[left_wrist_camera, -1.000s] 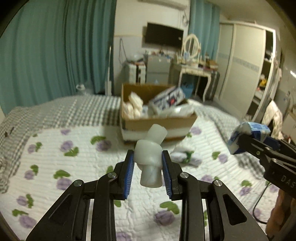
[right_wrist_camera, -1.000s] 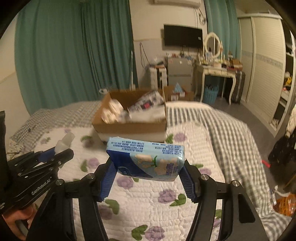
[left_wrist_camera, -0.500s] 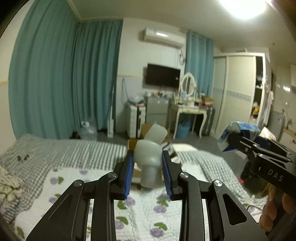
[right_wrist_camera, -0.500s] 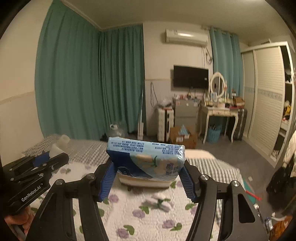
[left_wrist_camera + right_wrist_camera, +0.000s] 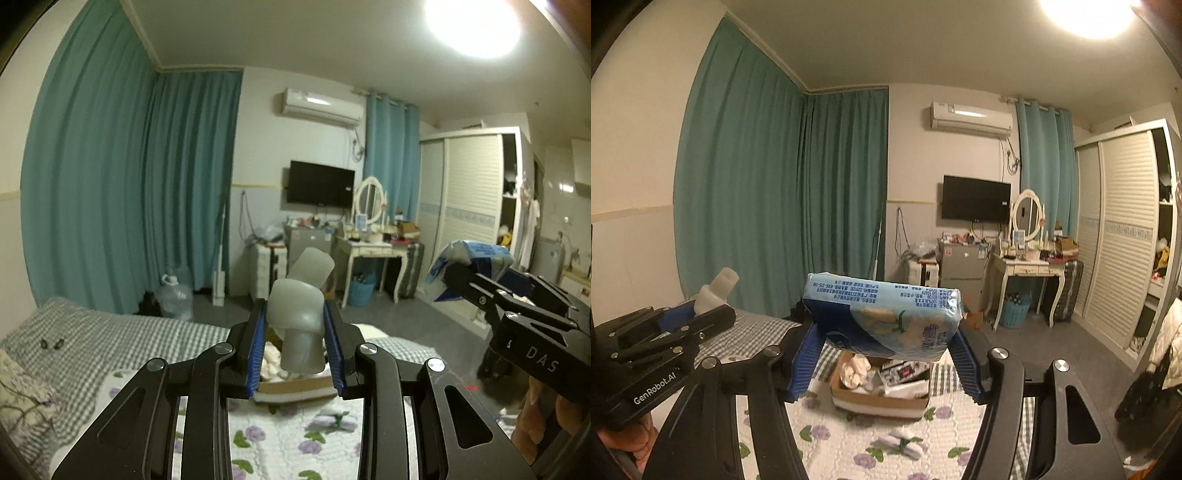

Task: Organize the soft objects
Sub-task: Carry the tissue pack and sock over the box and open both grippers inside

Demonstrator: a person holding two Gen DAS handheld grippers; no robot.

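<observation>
Holding both loads up over the bed, the person has each tool full. The left gripper (image 5: 295, 341) pinches a pale, translucent squashy plastic piece shaped like two stubby tubes (image 5: 301, 317) between its blue pads, and the right gripper (image 5: 886, 354) clamps a light-blue soft plastic pack with printed text (image 5: 884, 317) across its width. Below and ahead, on the white quilt with purple flowers (image 5: 849, 450), sits an open brown cardboard box (image 5: 882, 402) already holding pale bundles and packets. A small white and green soft bundle (image 5: 901, 443) lies on the quilt just in front of it.

I'd say the job now is carrying these two to the box. To do it well, bring each tool down over the open top before letting go, one at a time, aiming for a free gap among what's inside. The blue pack is wide, so tipping it flat should keep it from perching on the rim.
</observation>
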